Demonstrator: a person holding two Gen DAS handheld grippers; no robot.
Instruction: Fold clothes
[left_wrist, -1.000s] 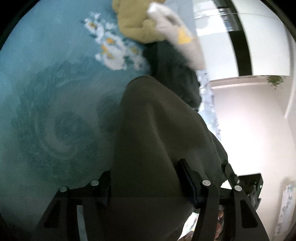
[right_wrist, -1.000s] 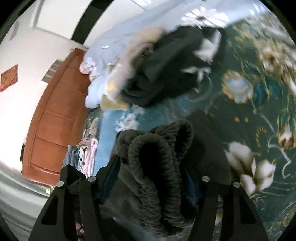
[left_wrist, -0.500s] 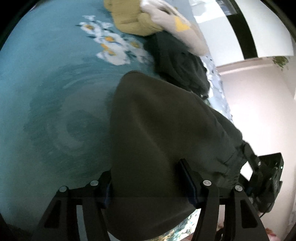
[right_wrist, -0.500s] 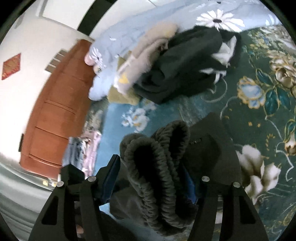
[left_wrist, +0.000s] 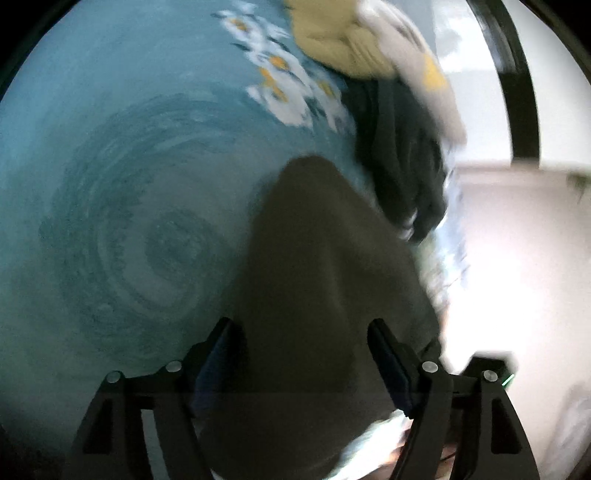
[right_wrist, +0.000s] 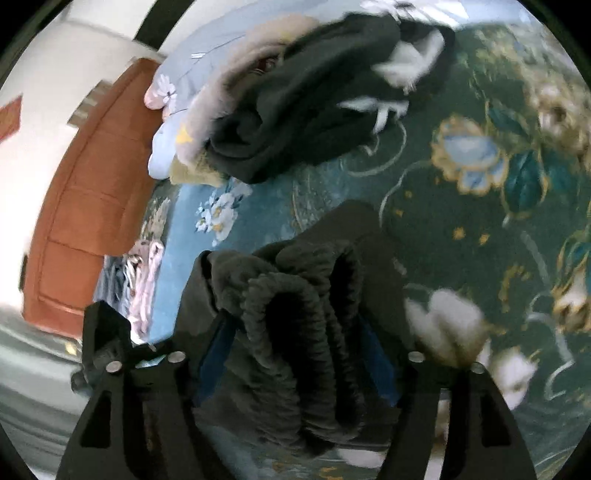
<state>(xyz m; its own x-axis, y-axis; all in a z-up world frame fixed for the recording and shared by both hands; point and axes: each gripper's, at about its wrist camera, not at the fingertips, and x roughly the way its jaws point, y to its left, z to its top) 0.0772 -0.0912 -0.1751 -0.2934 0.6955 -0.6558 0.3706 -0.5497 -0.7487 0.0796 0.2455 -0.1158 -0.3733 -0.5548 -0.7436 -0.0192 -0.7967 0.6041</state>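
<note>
The left gripper (left_wrist: 306, 354) holds its two fingers apart with dark cloth (left_wrist: 317, 280) bunched between them, filling the gap and pressing against both inner pads. The right gripper (right_wrist: 299, 350) is likewise clamped on a thick gathered waistband (right_wrist: 295, 314) that bulges forward past its fingertips and spreads beyond both fingers.

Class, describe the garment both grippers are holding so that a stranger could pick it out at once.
Start at the floral bedspread, with a clothes pile at its far end. Nearer the cameras, a dark olive garment is clamped by the right gripper and the left gripper. Its ribbed elastic band sets it apart from the black and beige pile.
</note>
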